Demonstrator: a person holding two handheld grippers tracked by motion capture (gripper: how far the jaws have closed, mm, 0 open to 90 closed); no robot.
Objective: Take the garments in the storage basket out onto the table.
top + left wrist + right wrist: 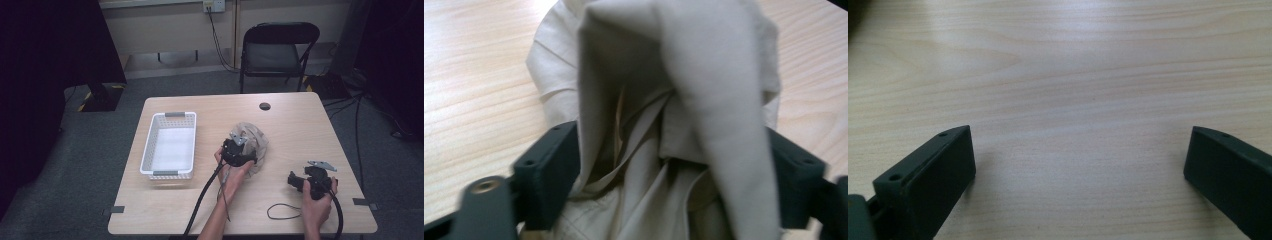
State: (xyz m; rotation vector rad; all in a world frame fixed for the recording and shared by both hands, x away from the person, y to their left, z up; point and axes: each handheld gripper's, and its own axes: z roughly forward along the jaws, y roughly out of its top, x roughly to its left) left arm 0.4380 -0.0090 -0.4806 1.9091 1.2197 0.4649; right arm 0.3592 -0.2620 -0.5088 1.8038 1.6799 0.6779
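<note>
A crumpled beige cloth lies in a heap at the middle of the wooden table. My left gripper is pushed into its near side. In the left gripper view the cloth bulges up between the two black jaws, which stand wide apart around it, so the left gripper is open. My right gripper rests low over the bare table near the front right corner. Its jaws are spread over bare wood, the right gripper open with nothing between them.
A white plastic basket with grey handles stands on the left of the table. A thin black loop lies near the front edge. A round hole sits by the far edge. A black folding chair stands behind the table.
</note>
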